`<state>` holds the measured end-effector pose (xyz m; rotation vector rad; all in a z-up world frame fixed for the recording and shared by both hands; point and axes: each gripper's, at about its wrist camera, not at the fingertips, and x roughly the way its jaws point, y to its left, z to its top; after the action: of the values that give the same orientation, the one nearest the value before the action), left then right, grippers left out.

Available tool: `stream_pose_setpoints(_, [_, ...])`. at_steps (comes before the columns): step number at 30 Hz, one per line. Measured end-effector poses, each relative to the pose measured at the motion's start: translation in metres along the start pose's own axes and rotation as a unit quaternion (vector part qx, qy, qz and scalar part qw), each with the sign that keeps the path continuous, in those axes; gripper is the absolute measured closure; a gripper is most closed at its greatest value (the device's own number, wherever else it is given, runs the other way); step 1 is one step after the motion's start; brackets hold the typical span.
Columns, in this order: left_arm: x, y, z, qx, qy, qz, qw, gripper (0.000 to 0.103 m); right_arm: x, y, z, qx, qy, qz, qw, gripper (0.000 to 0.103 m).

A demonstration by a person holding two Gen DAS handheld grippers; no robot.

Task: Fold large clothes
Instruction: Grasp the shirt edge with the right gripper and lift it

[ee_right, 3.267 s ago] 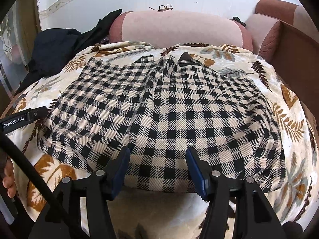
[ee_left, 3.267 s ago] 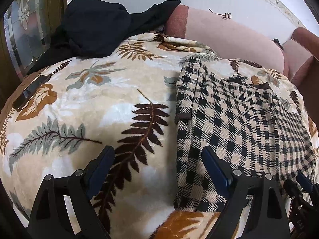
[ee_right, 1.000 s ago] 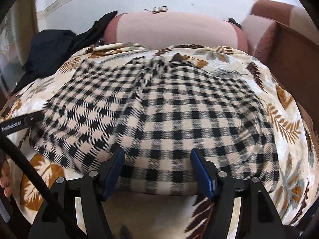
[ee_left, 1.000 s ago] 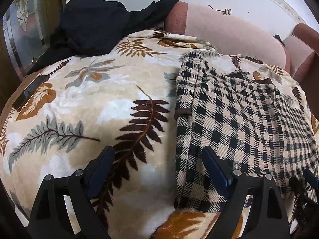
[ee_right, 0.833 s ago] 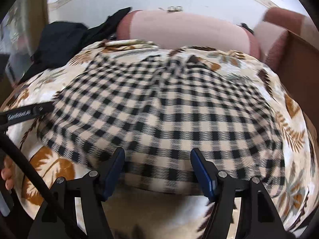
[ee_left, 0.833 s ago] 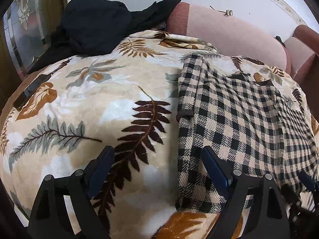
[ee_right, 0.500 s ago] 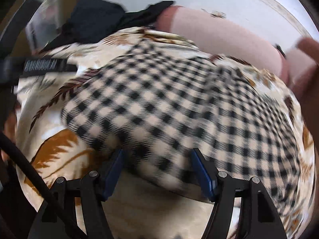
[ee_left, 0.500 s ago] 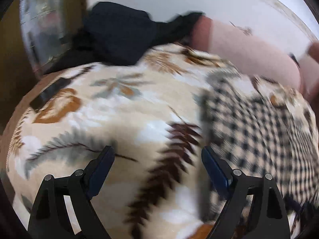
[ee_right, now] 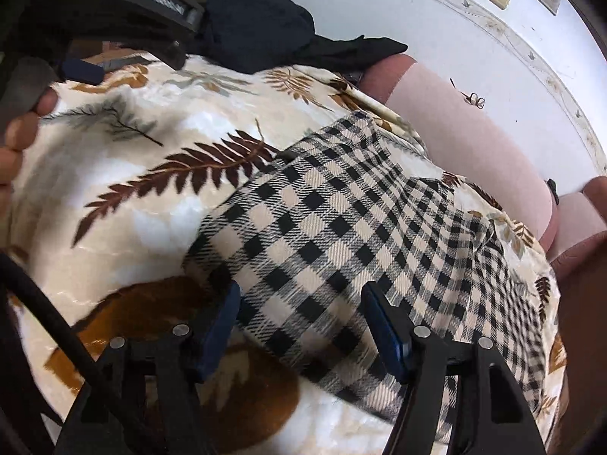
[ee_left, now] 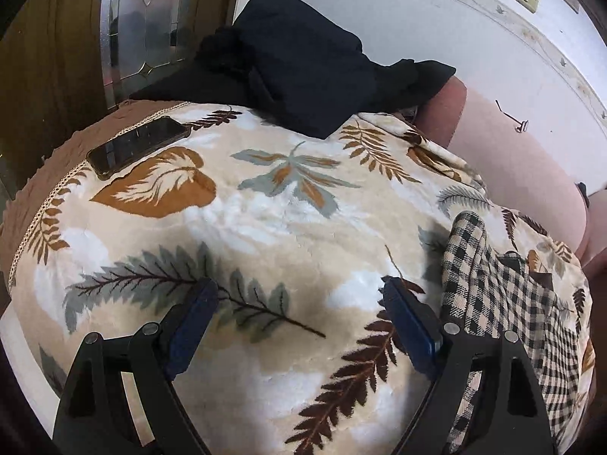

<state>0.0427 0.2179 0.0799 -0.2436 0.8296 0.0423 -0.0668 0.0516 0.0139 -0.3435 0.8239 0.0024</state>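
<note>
blanket (ee_left: pixel 265 204): spread over the sofa seat, everything else sits on it
checked garment (ee_right: pixel 341 227): lying flat on the blanket, off to the right side, reaching back toward the backrest
backrest (ee_left: pixel 523 174): behind the blanket, far right
dark clothes pile (ee_left: pixel 303 68): back left corner, partly draped over the backrest end
phone (ee_left: pixel 136 146): left edge of the seat, in front of the pile
glasses (ee_right: pixel 474 96): up on top of the backrest
left claw (ee_left: pixel 299 314): over bare blanket, just left of the garment
right claw (ee_right: pixel 303 314): over the garment's near edge

Leaf-print blanket (ee_left: pixel 265 204) — checked garment (ee_right: pixel 341 227), black clothes (ee_left: pixel 303 64), phone (ee_left: pixel 136 146) atop.
</note>
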Motion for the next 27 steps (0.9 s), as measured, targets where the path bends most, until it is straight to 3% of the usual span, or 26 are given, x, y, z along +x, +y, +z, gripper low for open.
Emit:
stream_pose_setpoints(4, [0.000, 0.003, 0.002, -0.011, -0.002, 0.004, 0.9999, 0.015, -0.002, 0.012, -0.005, -0.022, 0.001, -0.003, 1.000, 0.032])
stream_pose_setpoints(12, [0.005, 0.008, 0.003, -0.018, 0.000, 0.014, 0.9997, 0.015, 0.043, 0.040, 0.022, -0.097, 0.005, -0.094, 0.991, 0.042])
stream_pose_setpoints(16, [0.008, 0.010, 0.001, -0.019, 0.007, 0.016, 0.9997, 0.015, 0.057, 0.040, 0.032, -0.102, 0.018, -0.087, 0.991, 0.076])
stream_pose_setpoints(17, [0.008, 0.011, 0.000, -0.022, 0.008, 0.013, 0.9996, 0.015, 0.056, 0.036, 0.033, -0.094, 0.020, -0.079, 0.992, 0.080])
stream_pose_setpoints(20, [0.005, 0.007, -0.003, -0.018, 0.000, 0.018, 0.9997, 0.015, 0.043, 0.002, 0.043, -0.021, 0.020, -0.030, 0.999, 0.086])
stream_pose_setpoints(23, [0.002, -0.009, -0.010, 0.010, -0.011, 0.025, 0.9996, 0.015, 0.017, -0.050, 0.053, 0.076, -0.005, -0.016, 0.997, 0.087])
stream_pose_setpoints(25, [-0.001, -0.022, -0.015, 0.033, -0.016, 0.029, 0.9989, 0.015, -0.007, -0.109, 0.051, 0.172, -0.023, -0.004, 0.985, 0.087])
stream_pose_setpoints(27, [-0.008, -0.043, -0.021, 0.062, -0.018, 0.021, 0.9977, 0.015, -0.030, -0.177, 0.033, 0.271, -0.041, 0.001, 0.962, 0.088])
